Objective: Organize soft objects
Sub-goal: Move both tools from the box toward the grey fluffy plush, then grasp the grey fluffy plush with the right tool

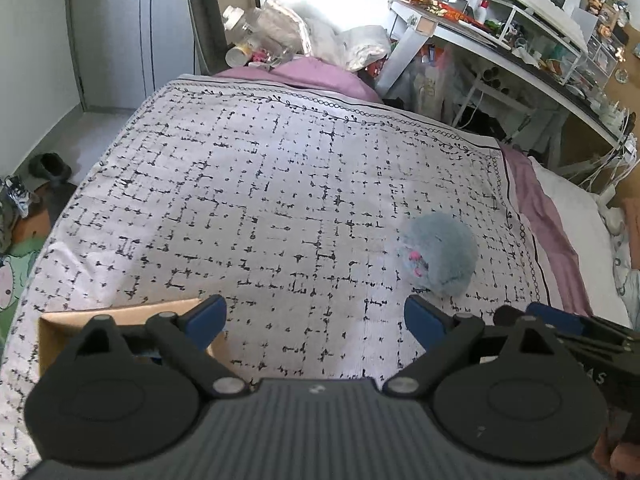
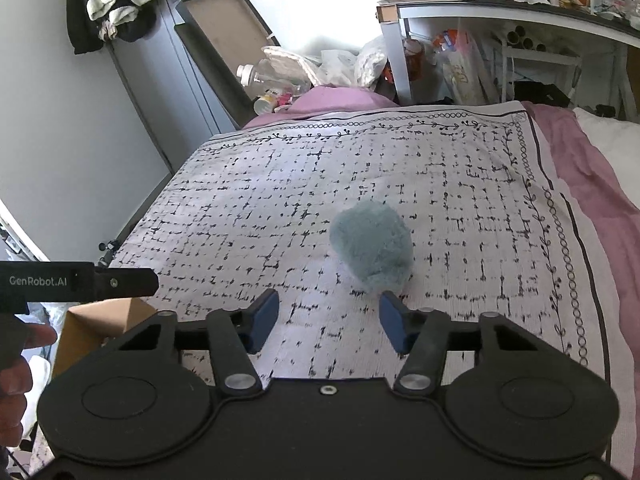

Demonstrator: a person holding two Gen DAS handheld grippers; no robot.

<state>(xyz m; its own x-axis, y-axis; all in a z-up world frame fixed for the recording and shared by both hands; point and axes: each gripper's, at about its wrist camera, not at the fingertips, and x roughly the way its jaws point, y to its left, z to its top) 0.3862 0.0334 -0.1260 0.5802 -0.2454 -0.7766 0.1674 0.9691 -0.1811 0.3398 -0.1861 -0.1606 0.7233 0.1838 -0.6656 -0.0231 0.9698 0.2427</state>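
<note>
One fluffy blue-grey plush [image 2: 372, 250] lies loose on the patterned blanket [image 2: 460, 184], centre of the right view, not yet in the cardboard box [image 1: 120, 314] at lower left. The right gripper [image 2: 329, 322] stands part open and empty just below it; the left gripper [image 1: 315, 317] gapes wide, holding nothing.

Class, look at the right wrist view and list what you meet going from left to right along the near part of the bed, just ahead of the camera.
Left gripper → cardboard box → right gripper → blue fluffy toy → pink sheet.
</note>
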